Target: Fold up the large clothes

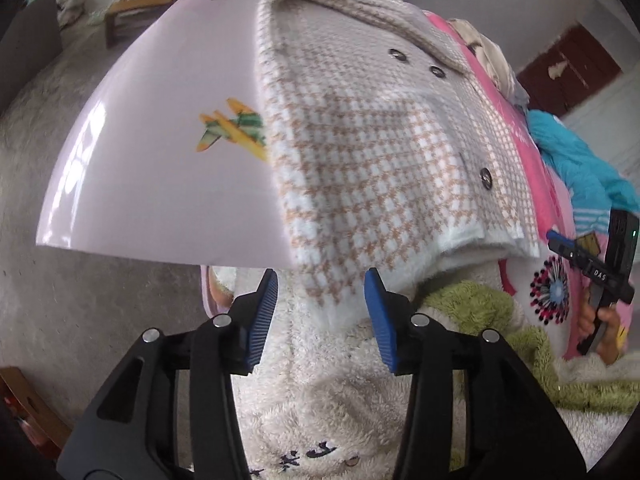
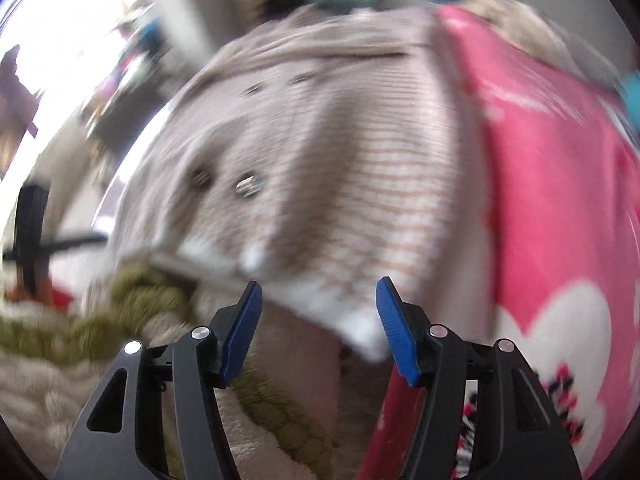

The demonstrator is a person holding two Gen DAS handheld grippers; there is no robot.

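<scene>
A beige-and-white houndstooth knit cardigan [image 1: 380, 152] with dark buttons lies folded on a pale pink table [image 1: 160, 160], its hem hanging over the near edge. My left gripper [image 1: 322, 280] is open and empty, just below that hem. The cardigan also shows, blurred, in the right wrist view [image 2: 320, 184]. My right gripper [image 2: 318, 292] is open and empty at the cardigan's near white hem. The right gripper also shows in the left wrist view [image 1: 600, 268], held by a hand at the far right.
A pink patterned cloth [image 1: 532, 168] lies under the cardigan on the right and shows too in the right wrist view [image 2: 560, 200]. A cream fleece with green trim [image 1: 500, 312] lies below the table edge. A turquoise garment [image 1: 580, 160] sits at the right. A wooden chair [image 1: 132, 4] stands behind.
</scene>
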